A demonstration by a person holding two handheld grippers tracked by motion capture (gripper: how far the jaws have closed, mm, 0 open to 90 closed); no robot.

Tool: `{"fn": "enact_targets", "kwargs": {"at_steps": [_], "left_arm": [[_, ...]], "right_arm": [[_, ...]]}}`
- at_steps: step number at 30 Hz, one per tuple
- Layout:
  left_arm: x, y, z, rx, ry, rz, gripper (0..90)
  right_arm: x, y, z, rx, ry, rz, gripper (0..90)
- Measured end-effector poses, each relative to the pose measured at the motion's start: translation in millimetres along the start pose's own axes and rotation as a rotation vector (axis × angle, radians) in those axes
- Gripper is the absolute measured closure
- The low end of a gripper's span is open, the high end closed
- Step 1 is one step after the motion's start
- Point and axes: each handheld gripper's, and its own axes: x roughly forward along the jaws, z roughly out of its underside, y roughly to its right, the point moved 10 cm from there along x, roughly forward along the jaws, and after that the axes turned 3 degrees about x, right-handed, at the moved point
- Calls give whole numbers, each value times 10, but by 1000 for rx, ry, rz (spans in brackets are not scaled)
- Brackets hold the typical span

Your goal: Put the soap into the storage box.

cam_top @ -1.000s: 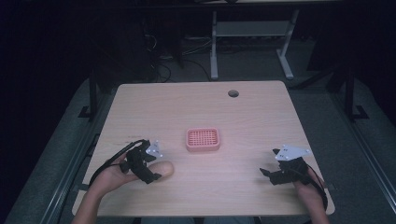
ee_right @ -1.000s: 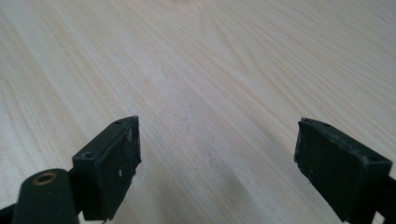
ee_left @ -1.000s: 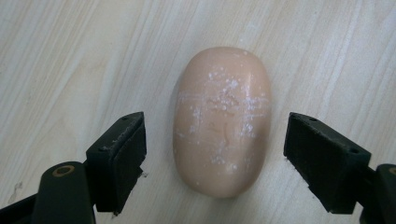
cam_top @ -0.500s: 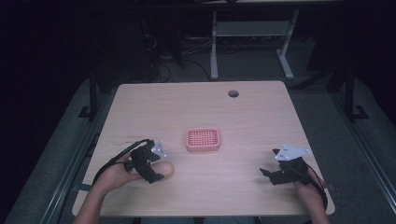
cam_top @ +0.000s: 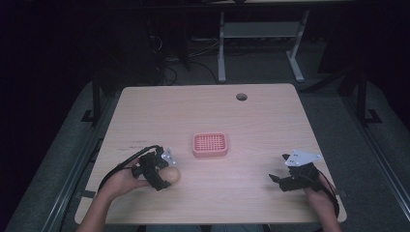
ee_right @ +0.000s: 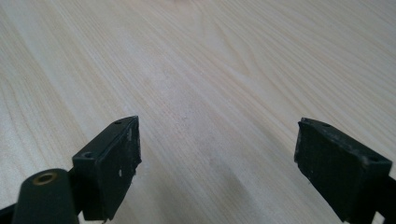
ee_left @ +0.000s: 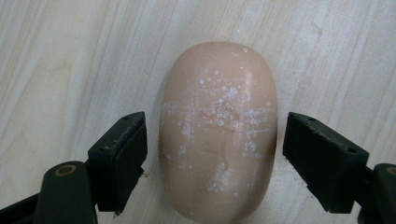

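Two black jaws of the left gripper (ee_left: 212,154) stand apart with a pale peach, oval bar of soap (ee_left: 217,130) lying between them on the light wooden table (ee_left: 70,56) — a thin gap shows on each side, so neither jaw touches it. The soap's top is flecked and streaked with white marks, and its rounded far end reaches past the jaw tips. In the high view the same left gripper (cam_top: 162,174) sits in the person's left hand (cam_top: 121,179), the soap (cam_top: 173,176) showing just beyond it, toward the table's middle.

Farther ahead of that gripper and off to its right lies a small pink plastic tray with a perforated floor (cam_top: 210,144), well apart from the soap and with nothing visible in it.

The right gripper (ee_right: 217,158) also has its jaws spread wide, with bare wood grain between them. From above, the right gripper (cam_top: 279,181) is held low over the table near the right front — well apart from the tray, which lies ahead of it and to its left. Beyond the tray, near the far edge, is a dark round hole in the tabletop (cam_top: 241,96).
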Motion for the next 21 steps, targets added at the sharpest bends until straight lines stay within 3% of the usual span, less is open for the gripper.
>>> {"fn": "enact_targets", "kwargs": {"at_steps": [21], "left_arm": [[97,-10,5,11,-45,32,268]], "right_arm": [[-3,-5,-6,2,3,1,140]]}}
